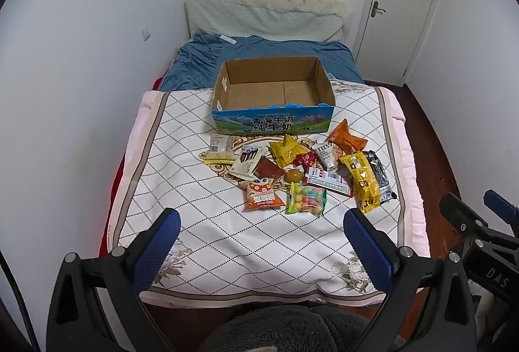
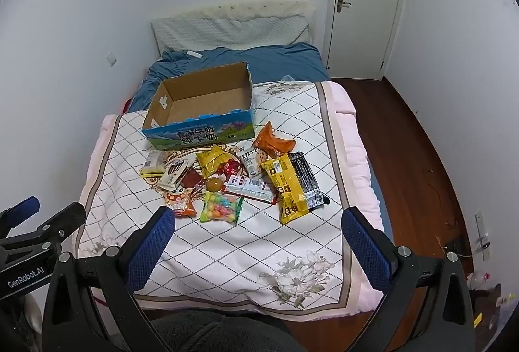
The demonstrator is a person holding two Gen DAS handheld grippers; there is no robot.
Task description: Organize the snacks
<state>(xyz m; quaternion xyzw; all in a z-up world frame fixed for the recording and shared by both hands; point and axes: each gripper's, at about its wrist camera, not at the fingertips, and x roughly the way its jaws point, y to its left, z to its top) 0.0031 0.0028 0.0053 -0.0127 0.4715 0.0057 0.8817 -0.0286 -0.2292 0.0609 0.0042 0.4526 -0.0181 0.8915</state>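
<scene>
We see a white quilt (image 1: 227, 232) with a dark diamond grid and pink border, a blue-and-green milk carton box (image 1: 272, 121), a blue sheet (image 1: 259, 53), and yellow (image 1: 365, 183) and orange (image 1: 347, 139) snack packets.

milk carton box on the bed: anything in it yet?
Empty. The cardboard box shows only bare floor in both views; all the snack packets lie on the quilt in front of it.

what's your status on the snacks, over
Left claw and right claw both open, empty. Snack pile loose on quilt, cardboard box empty behind it. Nothing in the way.
</scene>
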